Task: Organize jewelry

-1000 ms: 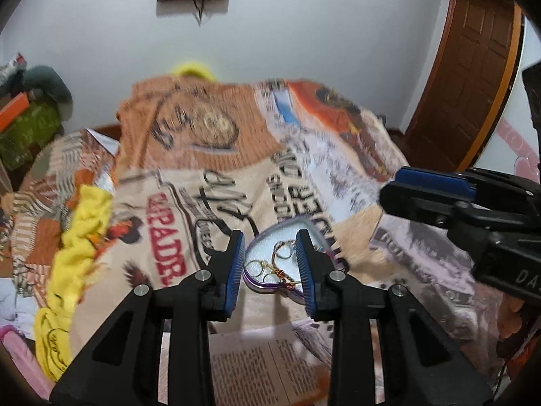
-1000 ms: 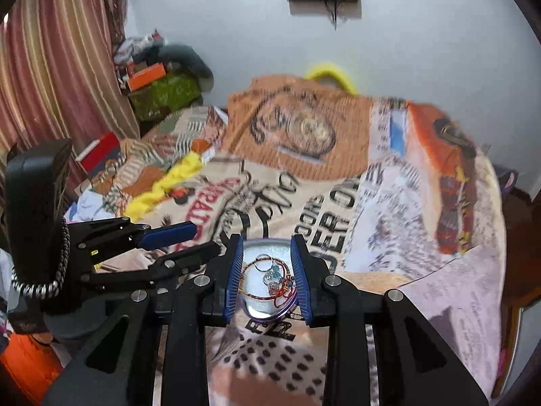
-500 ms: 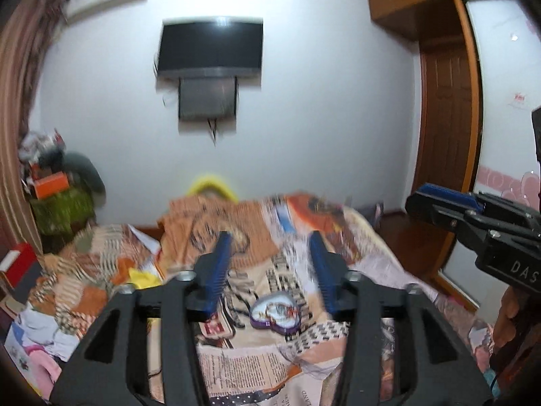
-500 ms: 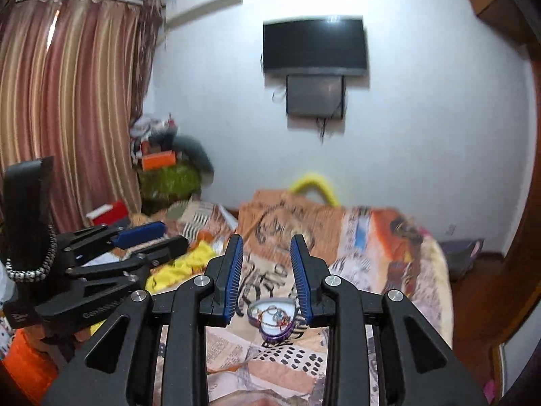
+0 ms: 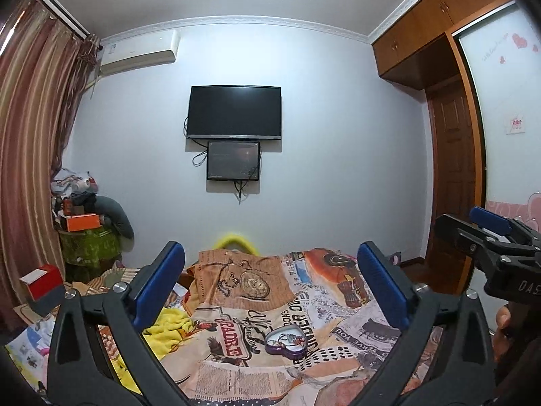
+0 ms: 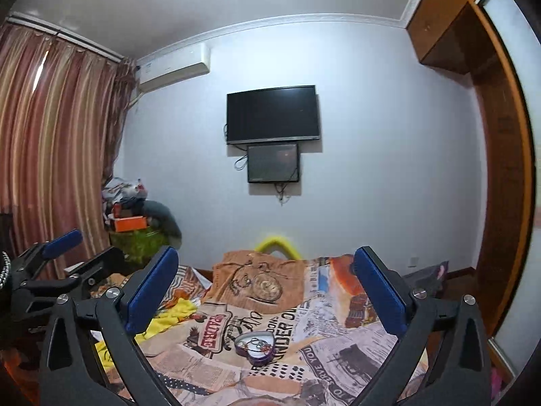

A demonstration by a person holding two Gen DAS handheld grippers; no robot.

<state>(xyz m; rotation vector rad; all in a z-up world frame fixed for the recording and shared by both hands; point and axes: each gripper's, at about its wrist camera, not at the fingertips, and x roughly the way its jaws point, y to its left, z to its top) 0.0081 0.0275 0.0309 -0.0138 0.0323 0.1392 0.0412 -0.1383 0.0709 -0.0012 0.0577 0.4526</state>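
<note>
Both tongs are spread wide and holding nothing. The left tongs point(image 5: 270, 287) and the right tongs point(image 6: 265, 291) hang up in the air well back from the heart-shaped jewelry box point(image 5: 285, 341), which sits open on the bed point(image 5: 236, 372) with a tangle of rings and chains inside. Yellow cloth point(image 5: 169, 331) lies left of the box, TV point(image 5: 234, 112) on the wall beyond it.
</note>
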